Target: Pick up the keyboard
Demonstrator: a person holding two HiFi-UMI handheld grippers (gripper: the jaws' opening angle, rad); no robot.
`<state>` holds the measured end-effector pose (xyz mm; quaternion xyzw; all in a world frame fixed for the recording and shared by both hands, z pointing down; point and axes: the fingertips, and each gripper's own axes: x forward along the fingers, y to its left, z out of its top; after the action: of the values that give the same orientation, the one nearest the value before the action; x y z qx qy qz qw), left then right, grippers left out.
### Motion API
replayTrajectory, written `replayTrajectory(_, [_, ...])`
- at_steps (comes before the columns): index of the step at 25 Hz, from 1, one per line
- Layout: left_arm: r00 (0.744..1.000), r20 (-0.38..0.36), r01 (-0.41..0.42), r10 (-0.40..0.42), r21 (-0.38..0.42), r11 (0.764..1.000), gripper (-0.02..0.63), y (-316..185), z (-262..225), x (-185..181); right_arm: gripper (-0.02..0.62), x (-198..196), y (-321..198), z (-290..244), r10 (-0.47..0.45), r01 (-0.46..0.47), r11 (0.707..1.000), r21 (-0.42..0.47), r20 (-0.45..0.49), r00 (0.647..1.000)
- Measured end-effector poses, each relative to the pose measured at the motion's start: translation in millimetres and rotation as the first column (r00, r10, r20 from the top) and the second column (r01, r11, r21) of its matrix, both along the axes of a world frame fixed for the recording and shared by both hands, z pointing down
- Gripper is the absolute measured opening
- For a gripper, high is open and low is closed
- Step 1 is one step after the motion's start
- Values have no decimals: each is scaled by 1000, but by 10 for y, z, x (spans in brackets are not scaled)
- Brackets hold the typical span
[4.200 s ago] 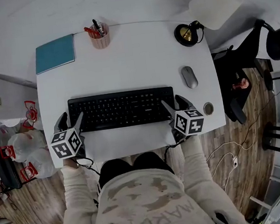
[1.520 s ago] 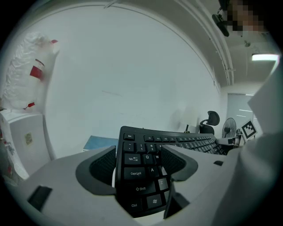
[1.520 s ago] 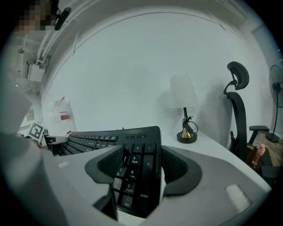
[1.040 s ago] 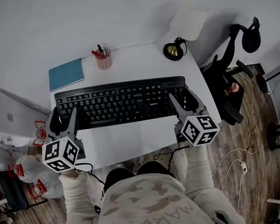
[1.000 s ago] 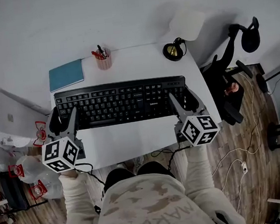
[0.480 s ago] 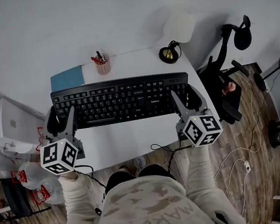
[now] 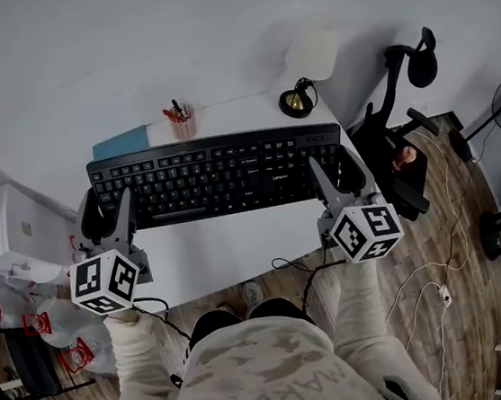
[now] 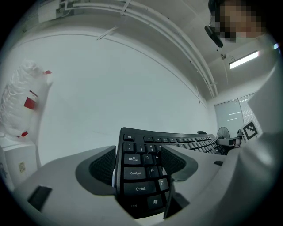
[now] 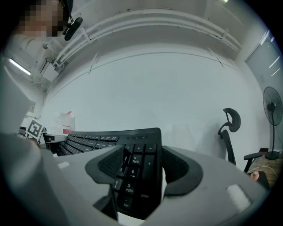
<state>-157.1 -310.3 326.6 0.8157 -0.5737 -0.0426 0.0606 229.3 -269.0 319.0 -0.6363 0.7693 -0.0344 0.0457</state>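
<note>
Over the white worktop (image 7: 229,247) — a black keyboard (image 7: 216,176) held up by both ends, one claw on each.

Its long axis runs level from the worktop's left edge to its right edge and appears to overhang both. The left claw (image 7: 107,208) is closed on the left end, with the Caps Lock and Shift keys showing between its jaws. The right claw (image 7: 336,173) is closed on the number-pad end. Both hands sit equally near their ends, so the load looks evenly shared — any further lift depends on both ends rising together. A pen cup (image 7: 182,121), blue notebook (image 7: 121,142) and lamp (image 7: 297,100) stay along the far edge.
</note>
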Motion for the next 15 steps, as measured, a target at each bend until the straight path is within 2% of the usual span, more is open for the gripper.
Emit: replayTrajectory(15, [1000,-2,-10,11,99,995,322,146,-390,-86,278,-94,198,-334,15,-15,996,87,4,1000])
